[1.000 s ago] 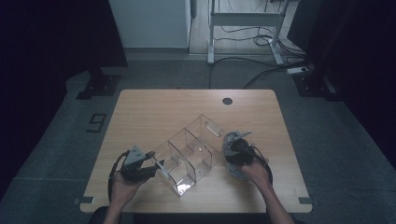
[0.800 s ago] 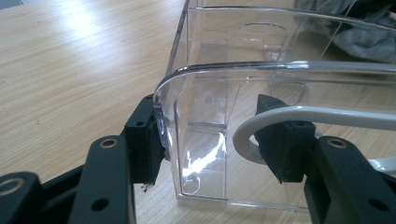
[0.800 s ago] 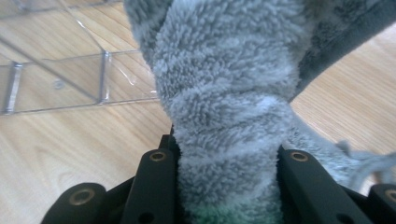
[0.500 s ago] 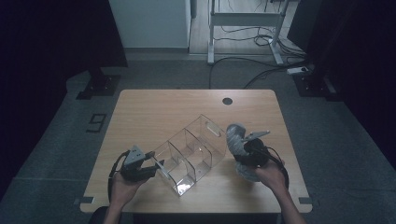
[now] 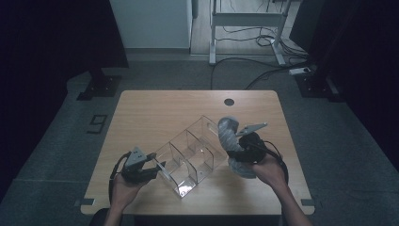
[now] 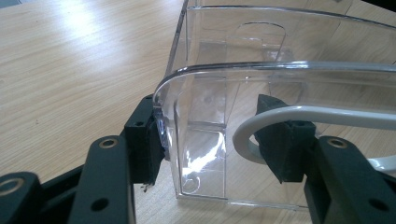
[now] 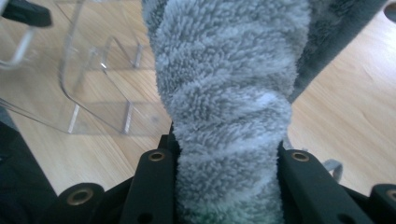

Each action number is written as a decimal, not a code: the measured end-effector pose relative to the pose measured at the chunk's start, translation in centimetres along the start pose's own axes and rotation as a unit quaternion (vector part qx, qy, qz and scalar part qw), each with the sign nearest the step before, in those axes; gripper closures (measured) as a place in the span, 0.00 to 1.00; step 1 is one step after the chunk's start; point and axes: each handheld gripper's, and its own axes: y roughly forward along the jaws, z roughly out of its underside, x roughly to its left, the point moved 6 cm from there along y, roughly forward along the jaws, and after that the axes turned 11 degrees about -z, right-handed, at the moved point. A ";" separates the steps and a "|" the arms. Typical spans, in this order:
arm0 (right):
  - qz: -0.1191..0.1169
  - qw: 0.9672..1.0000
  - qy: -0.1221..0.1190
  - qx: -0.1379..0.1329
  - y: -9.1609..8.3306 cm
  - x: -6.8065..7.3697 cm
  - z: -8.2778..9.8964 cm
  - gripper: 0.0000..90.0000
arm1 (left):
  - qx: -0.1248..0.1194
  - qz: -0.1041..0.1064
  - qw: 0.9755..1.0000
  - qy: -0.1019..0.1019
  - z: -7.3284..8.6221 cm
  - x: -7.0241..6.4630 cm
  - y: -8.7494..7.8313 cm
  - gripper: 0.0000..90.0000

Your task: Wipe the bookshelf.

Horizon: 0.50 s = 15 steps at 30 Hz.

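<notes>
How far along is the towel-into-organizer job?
Done: the right gripper is clamped on the rolled grey towel, most of it raised off the table. In hand: the left gripper grips the near end wall of the clear organizer, bracing it. Left: probably setting the towel into a compartment; all of them look empty so far.

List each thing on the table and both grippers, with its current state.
Clear divided box: upright on the table, compartments empty, one end wall clamped.
Grey fluffy cloth: rolled, lifted clear beside the box.
Left gripper: shut on the box wall.
Right gripper: shut on the cloth.
</notes>
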 end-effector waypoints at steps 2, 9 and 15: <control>-0.006 1.000 -0.006 0.001 0.2 0.4 -0.9 0.74 | 0.000 0.000 1.000 0.000 0.0 0.0 0.0 0.50; -0.017 1.000 -0.024 0.007 1.8 1.5 -4.1 0.74 | -0.001 0.000 1.000 0.000 0.0 0.0 0.0 0.50; -0.021 0.999 -0.033 0.016 3.3 1.9 -6.2 0.74 | -0.001 0.000 1.000 -0.001 0.0 0.0 0.0 0.50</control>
